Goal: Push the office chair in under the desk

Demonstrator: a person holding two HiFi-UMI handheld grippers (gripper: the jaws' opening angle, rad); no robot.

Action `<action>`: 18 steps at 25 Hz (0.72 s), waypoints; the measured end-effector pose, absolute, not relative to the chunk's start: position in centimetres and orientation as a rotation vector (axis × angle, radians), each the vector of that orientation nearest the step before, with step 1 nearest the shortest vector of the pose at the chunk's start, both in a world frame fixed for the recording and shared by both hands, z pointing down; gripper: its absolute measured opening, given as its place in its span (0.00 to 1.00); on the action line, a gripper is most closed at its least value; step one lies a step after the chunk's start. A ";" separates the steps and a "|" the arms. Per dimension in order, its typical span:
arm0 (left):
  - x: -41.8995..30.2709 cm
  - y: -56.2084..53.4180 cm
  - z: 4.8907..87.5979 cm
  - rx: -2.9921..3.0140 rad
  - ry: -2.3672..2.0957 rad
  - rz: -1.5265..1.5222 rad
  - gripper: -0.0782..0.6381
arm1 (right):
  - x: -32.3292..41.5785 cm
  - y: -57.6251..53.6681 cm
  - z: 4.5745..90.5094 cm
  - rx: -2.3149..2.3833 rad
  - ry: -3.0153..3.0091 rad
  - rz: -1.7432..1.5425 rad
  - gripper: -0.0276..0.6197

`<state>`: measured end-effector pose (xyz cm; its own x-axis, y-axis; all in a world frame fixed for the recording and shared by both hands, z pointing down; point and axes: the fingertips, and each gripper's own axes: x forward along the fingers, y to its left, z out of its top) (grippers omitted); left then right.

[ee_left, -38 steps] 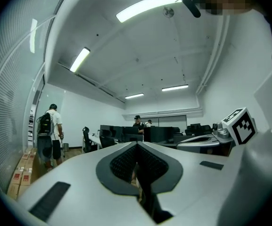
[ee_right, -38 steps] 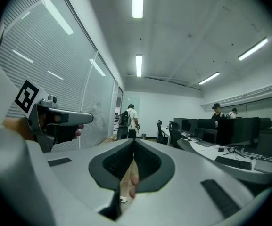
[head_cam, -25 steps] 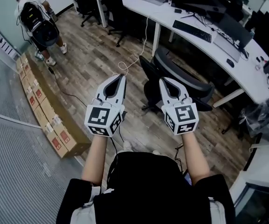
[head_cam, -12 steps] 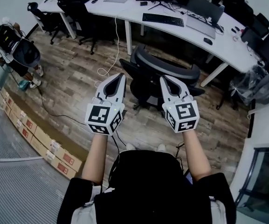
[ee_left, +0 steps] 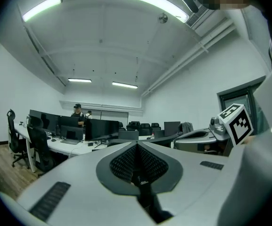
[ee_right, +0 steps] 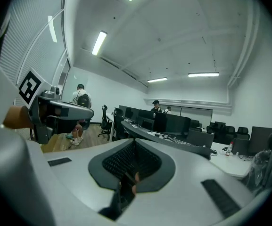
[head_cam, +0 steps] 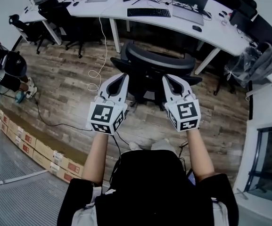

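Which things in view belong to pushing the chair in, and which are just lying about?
Part of the job:
- office chair
- desk
- left gripper and right gripper, both shut and empty

Just lying about:
- keyboard
- mouse
- white cable
- cardboard boxes

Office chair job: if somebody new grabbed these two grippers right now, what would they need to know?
Left gripper: shut, empty.
Right gripper: shut, empty.
Both are held out roughly level toward the backrest of the office chair; whether they touch it cannot be told.
The chair stands on the wood floor, out from the desk, its back toward the grippers.
Done: lined up behind the chair.
Left: push it in under the desk.
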<state>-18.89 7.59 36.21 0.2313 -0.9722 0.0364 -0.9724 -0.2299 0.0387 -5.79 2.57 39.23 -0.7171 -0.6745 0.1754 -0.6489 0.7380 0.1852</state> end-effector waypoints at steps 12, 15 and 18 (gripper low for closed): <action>-18.0 3.2 41.0 2.473 -1.841 0.265 0.12 | -4.2 -0.1 43.7 0.992 -2.504 -0.276 0.08; -17.5 2.1 42.7 2.495 -1.805 0.414 0.12 | -3.4 -1.1 44.9 0.983 -2.450 -0.294 0.08; -17.0 1.2 43.7 2.511 -1.751 0.508 0.13 | -2.7 -2.0 45.7 0.966 -2.420 -0.285 0.08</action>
<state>-17.01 1.17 43.72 0.3100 -0.9065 0.2867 -0.9192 -0.3627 -0.1531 -2.71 -2.04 45.71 -0.6142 -0.6893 0.3842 -0.5812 0.7244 0.3706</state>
